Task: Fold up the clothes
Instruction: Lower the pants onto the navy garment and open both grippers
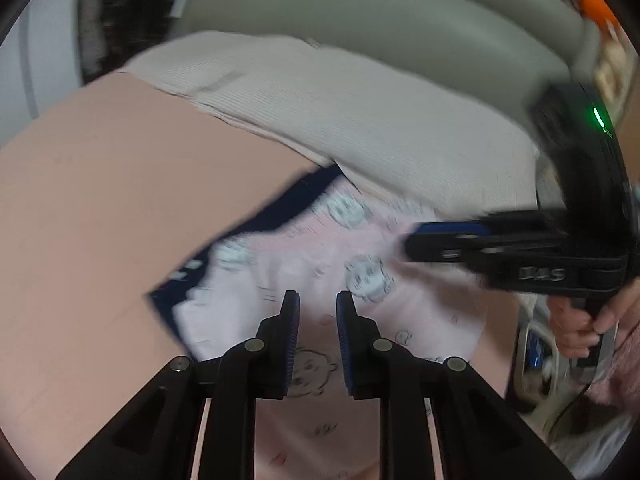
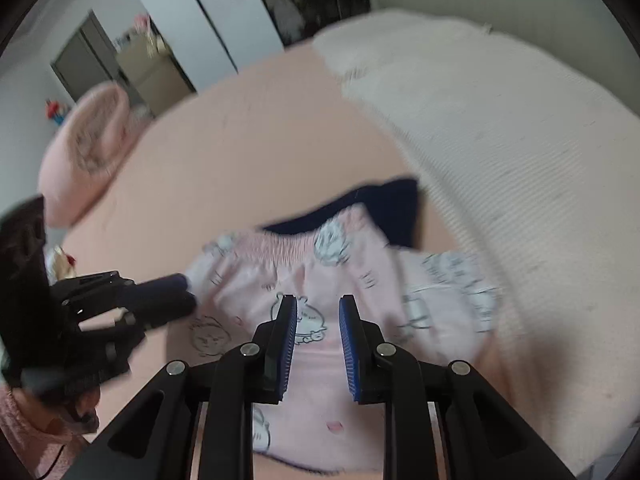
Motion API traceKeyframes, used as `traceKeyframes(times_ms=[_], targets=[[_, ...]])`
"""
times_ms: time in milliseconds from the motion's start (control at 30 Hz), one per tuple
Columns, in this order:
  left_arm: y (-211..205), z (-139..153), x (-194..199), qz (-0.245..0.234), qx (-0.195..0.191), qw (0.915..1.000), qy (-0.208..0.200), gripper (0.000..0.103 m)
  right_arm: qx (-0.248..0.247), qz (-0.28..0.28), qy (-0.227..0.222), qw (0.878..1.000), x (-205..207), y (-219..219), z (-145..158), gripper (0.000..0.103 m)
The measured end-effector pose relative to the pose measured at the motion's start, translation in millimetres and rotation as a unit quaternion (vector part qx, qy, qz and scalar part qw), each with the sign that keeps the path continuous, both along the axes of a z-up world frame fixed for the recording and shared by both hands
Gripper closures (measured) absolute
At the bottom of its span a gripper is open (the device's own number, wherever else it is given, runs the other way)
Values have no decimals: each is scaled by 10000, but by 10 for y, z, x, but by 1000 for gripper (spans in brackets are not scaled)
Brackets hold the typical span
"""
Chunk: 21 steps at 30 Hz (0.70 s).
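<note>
Home bedroom, pink-sheeted bed [image 2: 248,152], pink pillow [image 2: 88,152], cream knitted blanket [image 2: 520,160], wardrobe doors [image 2: 216,12]

A smooth salmon-pink bed surface [image 1: 92,208] is carrying everything here. A cream ribbed knitted garment [image 1: 360,120] is lying spread across its far side. Nearer the cameras, a pale pink printed cotton garment with cartoon faces and a gathered waistband [image 2: 304,280] is lying flat, its far edge overlapping a dark navy piece of cloth [image 2: 384,204] beneath it. A rolled pink fleecy bundle [image 2: 88,152] is sitting at the bed's far left corner.
</note>
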State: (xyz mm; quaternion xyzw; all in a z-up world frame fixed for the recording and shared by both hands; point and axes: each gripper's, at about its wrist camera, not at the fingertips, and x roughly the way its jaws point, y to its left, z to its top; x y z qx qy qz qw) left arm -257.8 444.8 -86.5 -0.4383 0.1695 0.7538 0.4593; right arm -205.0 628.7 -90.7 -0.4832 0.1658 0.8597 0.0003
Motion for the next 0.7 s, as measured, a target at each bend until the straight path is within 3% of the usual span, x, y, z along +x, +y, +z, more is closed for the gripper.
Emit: traceKeyframes(times_ms=[33, 100, 167, 233, 300, 333, 367, 433, 533, 600, 700], targets=[[49, -158, -9, -138, -354, 9993, 23, 83, 49, 58, -177, 9998, -75, -32, -104, 82], [-45, -334, -64, -443, -586, 9973, 30, 83, 372, 97, -621, 9973, -121, 15, -322, 85], [-190, -298, -124, -600, -619, 9963, 26, 83, 365, 114, -769, 9963, -59, 166, -415, 88], [-239, -162, -109, -559, -791, 9948, 308, 80, 469, -16, -684, 9966, 41, 262, -298, 88], [-203, 43, -88, -492, -634, 9954, 532, 59, 720, -125, -590, 9956, 114, 289, -157, 82], [-158, 116, -66, -513, -450, 9960, 573, 34, 845, -180, -544, 9948, 150, 302, -86, 82], [-82, 121, -33, -558, -344, 9960, 614, 25, 862, -141, -491, 9950, 161, 274, -28, 81], [71, 40, 18, -608, -442, 9943, 754, 25, 679, 147, -462, 9965, 93, 93, 1, 76], [51, -251, -6, -605, -972, 9901, 806, 25, 1043, 441, -703, 9911, 1, -167, -125, 72], [-103, -293, -30, -491, -944, 9919, 692, 25, 1217, 486, -966, 9867, 31, -161, -290, 71], [-478, -219, -147, -220, -869, 9951, 414, 25, 1002, 334, -879, 9905, 179, -13, -223, 71]])
